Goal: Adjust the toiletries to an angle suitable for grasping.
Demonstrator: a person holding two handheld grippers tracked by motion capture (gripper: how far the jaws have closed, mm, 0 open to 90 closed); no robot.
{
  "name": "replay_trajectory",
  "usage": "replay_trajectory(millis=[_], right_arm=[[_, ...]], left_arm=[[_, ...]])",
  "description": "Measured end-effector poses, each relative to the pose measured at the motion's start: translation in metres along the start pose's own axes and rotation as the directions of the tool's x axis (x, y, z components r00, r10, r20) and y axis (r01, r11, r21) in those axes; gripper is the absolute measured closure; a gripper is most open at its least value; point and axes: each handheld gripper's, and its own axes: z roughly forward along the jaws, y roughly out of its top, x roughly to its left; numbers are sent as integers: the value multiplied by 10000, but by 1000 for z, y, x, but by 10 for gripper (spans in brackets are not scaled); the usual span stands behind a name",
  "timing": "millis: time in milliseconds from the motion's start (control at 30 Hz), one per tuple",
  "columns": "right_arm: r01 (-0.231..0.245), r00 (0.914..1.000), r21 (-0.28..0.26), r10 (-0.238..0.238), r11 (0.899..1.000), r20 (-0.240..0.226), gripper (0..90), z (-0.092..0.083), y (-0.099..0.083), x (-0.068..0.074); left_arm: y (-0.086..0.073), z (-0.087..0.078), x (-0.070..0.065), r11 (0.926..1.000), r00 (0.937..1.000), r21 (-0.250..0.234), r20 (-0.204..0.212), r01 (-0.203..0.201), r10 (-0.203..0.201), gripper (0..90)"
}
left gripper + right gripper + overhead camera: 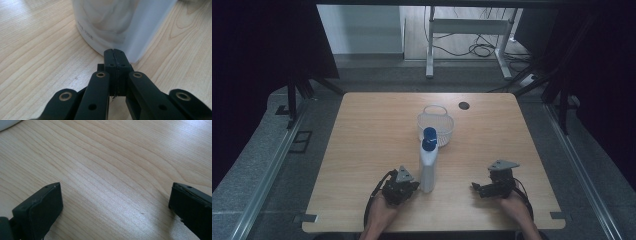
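High view: a white plastic bottle (428, 172) with a blue cap (429, 138) stands upright near the front middle of the wooden worktop (362, 145). Just behind it, touching or nearly so, sits a white mesh basket (435, 126) with its handle raised. A round cable hole (464, 105) lies in the worktop to the right of the basket, near the far edge. The left tool (414, 185), held in the person's left hand (379, 210), lies low on the worktop with its tip right at the foot of the bottle on the bottle's left side. The right tool (475, 187), in the right hand (514, 202), rests well apart from the bottle on its right, tip pointing toward it. Left gripper view: the left tool (115, 51) has its jaws pressed fully together with nothing between them; the joined tip is at the base of the bottle (112, 25), touching or just short of its wall, cannot tell which. Small grey print shows on the bottle's lower edge. Right gripper view: the right tool (116, 192) stands wide, jaws far apart over bare wood grain, holding nothing; a sliver of a white object (7, 123) sits in the top left corner.
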Motion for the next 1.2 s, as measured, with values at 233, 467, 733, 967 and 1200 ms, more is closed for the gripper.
replay_trajectory(millis=[233,467,733,967,1200], right_arm=[[-2,10000,0,2,10000,0,0,0,0,0],[-1,10000,-2,1,10000,-2,0,0,0,0],[-5,10000,-1,5,10000,-1,0,0,0,0],[1,10000,-1,-1,10000,-4,0,0,0,0],[2,10000,0,-2,10000,-7,0,0,0,0]], left_arm=[[2,0,-7,9999,9998,5,146,-125,125,892],[5,2,-11,9997,9994,-16,226,-252,252,891],[10,5,-16,9991,9985,-72,337,-424,426,892],[16,13,-21,9984,9976,-92,420,-556,559,892],[15,12,-19,9986,9981,-154,335,-508,513,892]])
